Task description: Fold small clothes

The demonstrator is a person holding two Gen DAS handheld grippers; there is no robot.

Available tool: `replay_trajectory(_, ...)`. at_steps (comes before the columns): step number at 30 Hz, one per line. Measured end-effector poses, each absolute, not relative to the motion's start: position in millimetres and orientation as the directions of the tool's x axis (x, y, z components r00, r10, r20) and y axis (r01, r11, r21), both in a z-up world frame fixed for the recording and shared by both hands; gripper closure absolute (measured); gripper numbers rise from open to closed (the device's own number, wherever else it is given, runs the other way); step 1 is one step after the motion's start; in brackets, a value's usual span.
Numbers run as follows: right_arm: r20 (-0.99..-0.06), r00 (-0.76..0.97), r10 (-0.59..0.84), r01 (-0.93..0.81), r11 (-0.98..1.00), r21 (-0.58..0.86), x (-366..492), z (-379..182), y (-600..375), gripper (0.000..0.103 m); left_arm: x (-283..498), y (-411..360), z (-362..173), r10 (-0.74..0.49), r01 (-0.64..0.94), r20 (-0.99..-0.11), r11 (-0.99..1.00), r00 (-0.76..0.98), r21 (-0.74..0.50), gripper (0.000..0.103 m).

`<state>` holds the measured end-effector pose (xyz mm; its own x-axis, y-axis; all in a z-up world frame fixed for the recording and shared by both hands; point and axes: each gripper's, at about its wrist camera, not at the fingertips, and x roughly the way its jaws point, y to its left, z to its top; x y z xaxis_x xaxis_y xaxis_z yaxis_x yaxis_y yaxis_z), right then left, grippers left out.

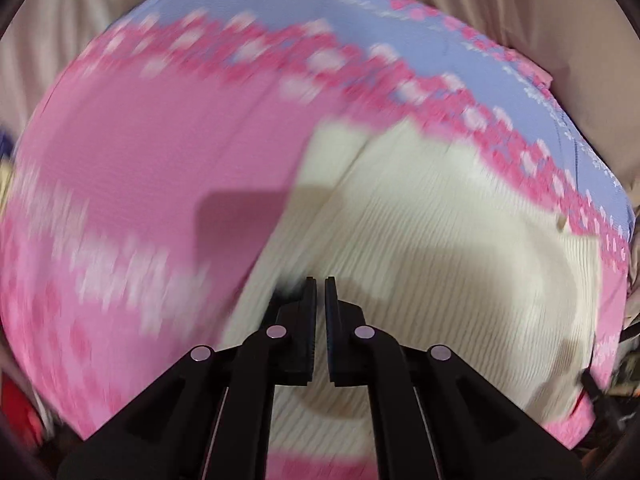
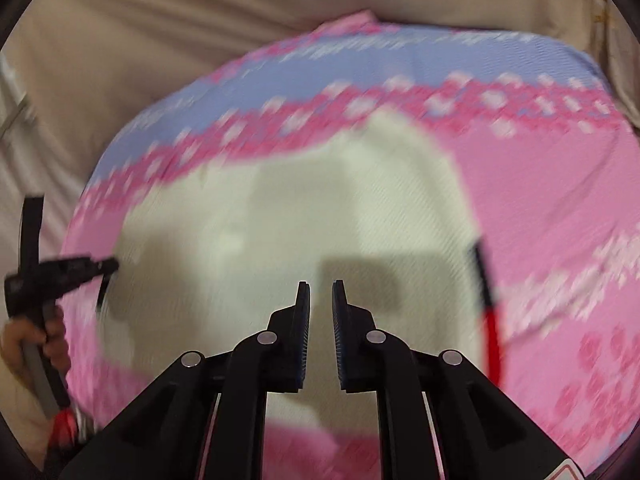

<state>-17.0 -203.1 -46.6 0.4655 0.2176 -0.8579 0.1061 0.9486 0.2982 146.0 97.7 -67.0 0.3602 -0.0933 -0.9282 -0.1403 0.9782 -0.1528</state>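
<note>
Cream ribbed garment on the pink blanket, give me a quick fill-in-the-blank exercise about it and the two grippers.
1. The cream ribbed garment lies on a blanket that is mostly ____ in colour.
2. The blanket's far band, beyond the checkered border, is light ____.
3. Between the fingers of the left gripper and the right gripper there is ____ held.

Missing words: pink; blue; nothing
</note>
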Motion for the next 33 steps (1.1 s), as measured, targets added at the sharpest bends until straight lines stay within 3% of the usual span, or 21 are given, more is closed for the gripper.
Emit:
replay_trajectory(6,-0.922,0.337,0.192,0.017,0.978,0.210,-25,-105,-160,0.098,92,109,-92,-0.026,-0.214,-0.952,0.972,0.305,-0.096,0.099)
replay_trajectory(10,-0.911,0.381,0.162,0.092,0.973,0.211,-22,-80,-154,0.095,94,107,-86,-0.048,-0.142,-0.952,0.985,0.303,-0.095,0.098)
replay_trajectory(14,-0.894,0.425,0.145,0.112,0.971,0.210,-13,-55,-122,0.093,108,118,-81,-0.170,-0.105,-0.945,0.973,0.280,-0.206,0.096)
replay_trajectory(21,-0.946,0.302,0.120,0.130,0.978,0.166,8,-103,-77,0.095,127,159,-90,-0.449,-0.190,-0.846,0.839,0.288,-0.510,0.088)
replay_trajectory(24,-0.942,0.310,0.130,0.126,0.976,0.176,8,-103,-78,0.095,118,165,-88,-0.507,-0.229,-0.801,0.779,0.320,-0.584,0.073)
replay_trajectory(27,-0.941,0.300,0.155,0.083,0.979,0.187,10,-103,-82,0.095,110,167,-81,-0.484,-0.230,-0.789,0.776,0.379,-0.587,0.065)
replay_trajectory(29,-0.942,0.292,0.165,0.058,0.980,0.190,11,-102,-82,0.096,106,162,-77,-0.437,-0.254,-0.801,0.789,0.409,-0.560,0.059)
replay_trajectory(32,-0.946,0.270,0.181,0.036,0.980,0.198,14,-100,-85,0.096,111,161,-82,-0.338,-0.300,-0.847,0.827,0.411,-0.476,0.038)
replay_trajectory(33,-0.947,0.265,0.183,0.031,0.980,0.198,17,-100,-86,0.096,114,161,-89,-0.308,-0.314,-0.869,0.842,0.387,-0.438,0.038)
